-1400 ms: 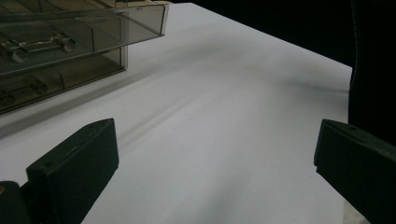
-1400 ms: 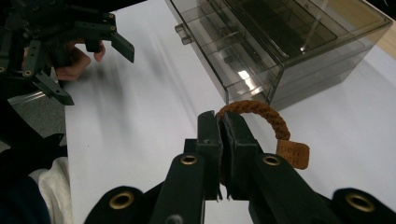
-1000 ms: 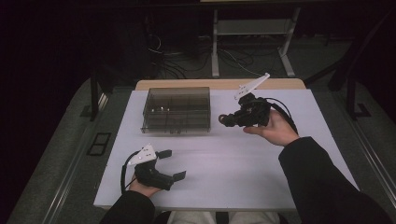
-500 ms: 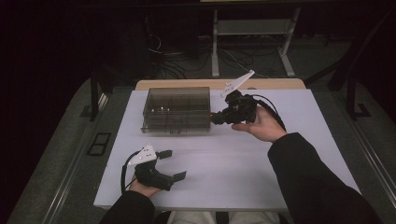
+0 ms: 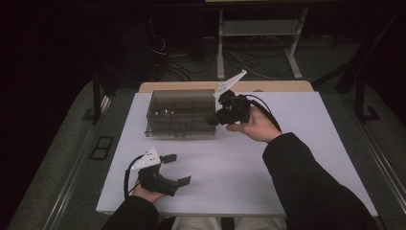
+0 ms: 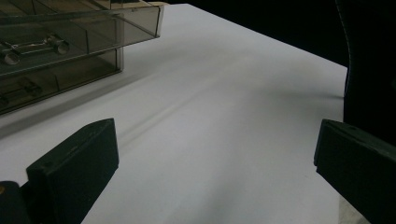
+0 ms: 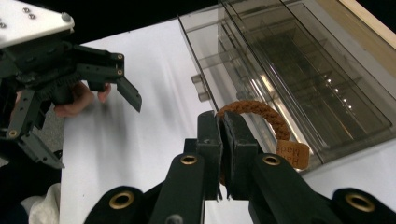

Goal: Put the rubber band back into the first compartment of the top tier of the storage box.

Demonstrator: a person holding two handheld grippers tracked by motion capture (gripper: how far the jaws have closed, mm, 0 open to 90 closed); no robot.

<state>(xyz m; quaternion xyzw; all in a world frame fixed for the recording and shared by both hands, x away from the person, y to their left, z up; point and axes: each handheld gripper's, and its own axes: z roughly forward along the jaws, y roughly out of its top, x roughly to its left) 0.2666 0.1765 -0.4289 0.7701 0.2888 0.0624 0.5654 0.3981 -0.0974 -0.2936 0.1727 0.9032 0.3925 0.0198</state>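
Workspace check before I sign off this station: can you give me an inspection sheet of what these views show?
Surface: white table top, bare around the things on it.
Job's things: smoky transparent compartment box at the far side; braided brown bracelet with a tan tag, held beside the box.
Clutter: nothing seen on the table top.
Grippers: left hand-held gripper near the front edge, jaws wide open, nothing between them; right hand-held gripper shut on the bracelet at the box's right end.
Cables: one black cable trails from the right hand-held gripper; more lie on the floor behind.
Surroundings: dark room, white table legs beyond.
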